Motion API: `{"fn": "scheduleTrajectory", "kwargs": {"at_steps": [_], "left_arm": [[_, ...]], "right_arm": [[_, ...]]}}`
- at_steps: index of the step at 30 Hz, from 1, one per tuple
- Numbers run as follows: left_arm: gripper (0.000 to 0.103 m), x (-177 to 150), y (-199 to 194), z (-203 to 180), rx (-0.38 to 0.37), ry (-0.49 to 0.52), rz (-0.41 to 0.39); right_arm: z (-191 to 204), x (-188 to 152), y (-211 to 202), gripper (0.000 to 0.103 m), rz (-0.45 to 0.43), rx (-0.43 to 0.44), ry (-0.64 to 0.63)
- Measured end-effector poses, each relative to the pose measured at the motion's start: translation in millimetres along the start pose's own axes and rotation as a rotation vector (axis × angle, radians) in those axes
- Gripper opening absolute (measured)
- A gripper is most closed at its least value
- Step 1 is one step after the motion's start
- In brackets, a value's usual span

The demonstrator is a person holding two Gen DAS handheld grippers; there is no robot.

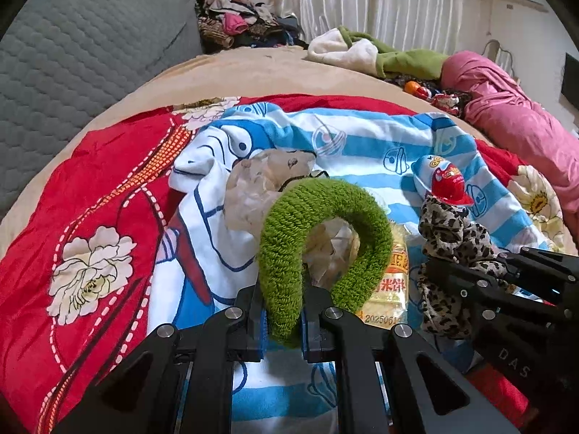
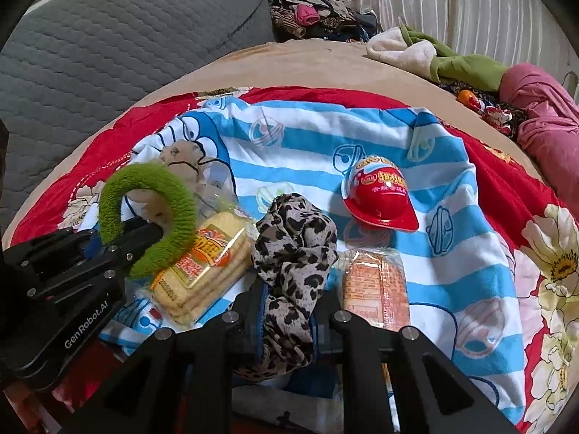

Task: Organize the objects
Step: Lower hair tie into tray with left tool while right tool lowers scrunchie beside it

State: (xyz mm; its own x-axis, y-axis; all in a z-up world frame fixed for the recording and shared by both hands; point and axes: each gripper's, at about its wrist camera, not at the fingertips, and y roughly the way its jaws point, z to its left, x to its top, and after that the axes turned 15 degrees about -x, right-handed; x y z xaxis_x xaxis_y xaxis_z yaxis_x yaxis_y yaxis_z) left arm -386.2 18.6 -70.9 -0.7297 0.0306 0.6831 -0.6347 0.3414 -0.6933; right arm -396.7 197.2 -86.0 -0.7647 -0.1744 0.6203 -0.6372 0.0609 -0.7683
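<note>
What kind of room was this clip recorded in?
Most likely a bedroom, with the work done on a bed. A grey quilted headboard stands behind a tan mattress cover, a red flowered quilt is spread over it, and a pile of clothes sits by the curtains.

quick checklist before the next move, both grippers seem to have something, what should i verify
1. Left gripper holds the green fuzzy ring: ok, jaws closed on one end of it.
2. Right gripper holds the leopard scrunchie: ok, fabric is clamped between the jaws.
3. Both items lifted off the striped blanket: cannot tell, no side view.
4. Grippers apart from each other: ok, side by side, not touching.
5. Yellow cracker pack not caught by the ring: cannot tell, the ring overlaps it in the right wrist view.
6. Red helmet toy out of the way: ok, it lies farther out on the blanket.
</note>
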Motion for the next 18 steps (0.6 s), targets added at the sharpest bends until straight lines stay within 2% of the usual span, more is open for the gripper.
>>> {"fn": "scheduleTrajectory", "kwargs": {"at_steps": [15, 18], "left_arm": [[0.015, -4.9, 4.2, 3.2, -0.008, -0.015, 0.030], [0.019, -5.3, 2.3, 3.1, -0.014, -0.019, 0.029]], "right_arm": [[-0.5, -3.4, 4.4, 0.021, 0.015, -0.004, 0.004], [-1.9, -3.4, 3.5, 0.022, 0.015, -0.003, 0.010]]}}
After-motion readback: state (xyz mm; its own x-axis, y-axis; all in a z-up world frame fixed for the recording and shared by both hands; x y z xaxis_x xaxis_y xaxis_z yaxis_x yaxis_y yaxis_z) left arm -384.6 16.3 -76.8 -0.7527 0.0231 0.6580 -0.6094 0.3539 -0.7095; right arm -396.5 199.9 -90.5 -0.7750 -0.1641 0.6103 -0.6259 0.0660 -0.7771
